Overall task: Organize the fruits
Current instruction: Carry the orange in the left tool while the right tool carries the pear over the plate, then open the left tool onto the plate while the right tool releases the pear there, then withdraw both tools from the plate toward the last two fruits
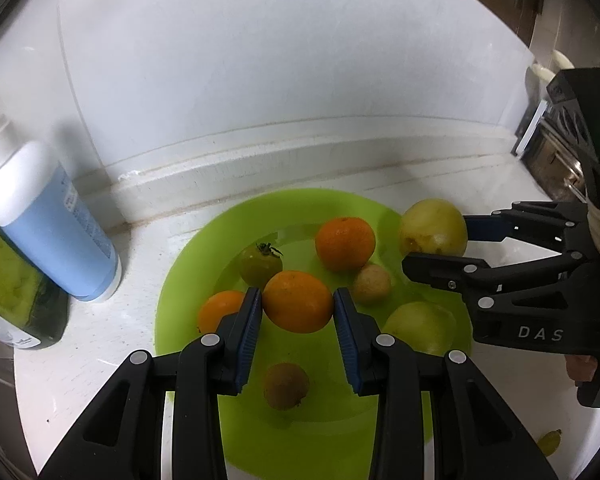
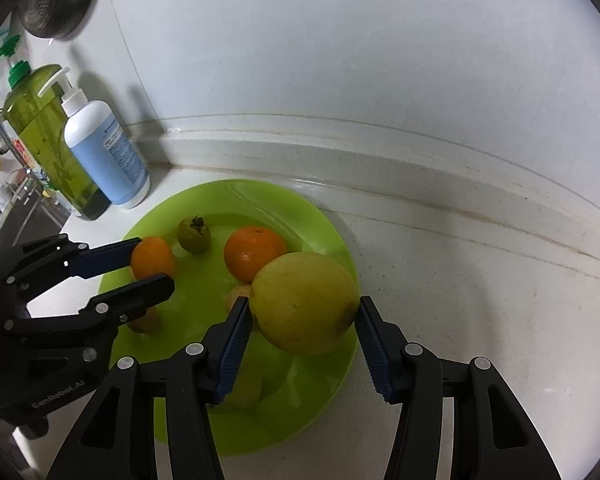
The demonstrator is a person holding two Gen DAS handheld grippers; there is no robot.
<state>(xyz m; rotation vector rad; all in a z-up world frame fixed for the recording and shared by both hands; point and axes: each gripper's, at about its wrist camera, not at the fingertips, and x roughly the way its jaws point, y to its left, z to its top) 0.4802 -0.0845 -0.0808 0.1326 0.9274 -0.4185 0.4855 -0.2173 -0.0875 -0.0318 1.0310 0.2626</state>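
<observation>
Left gripper (image 1: 298,306) clamped on an orange (image 1: 298,301); right gripper (image 2: 303,314) clamped on a yellow-green fruit (image 2: 303,303), above the green plate (image 2: 324,216).

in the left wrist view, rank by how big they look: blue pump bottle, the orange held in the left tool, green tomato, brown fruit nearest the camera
1. blue pump bottle
2. held orange
3. and 4. green tomato and brown fruit look alike; the brown one lies nearer the camera, so no ranking.

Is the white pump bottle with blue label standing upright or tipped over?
Upright. The pump bottle stands on its base on the counter, pump on top, beside the green bottle.
</observation>
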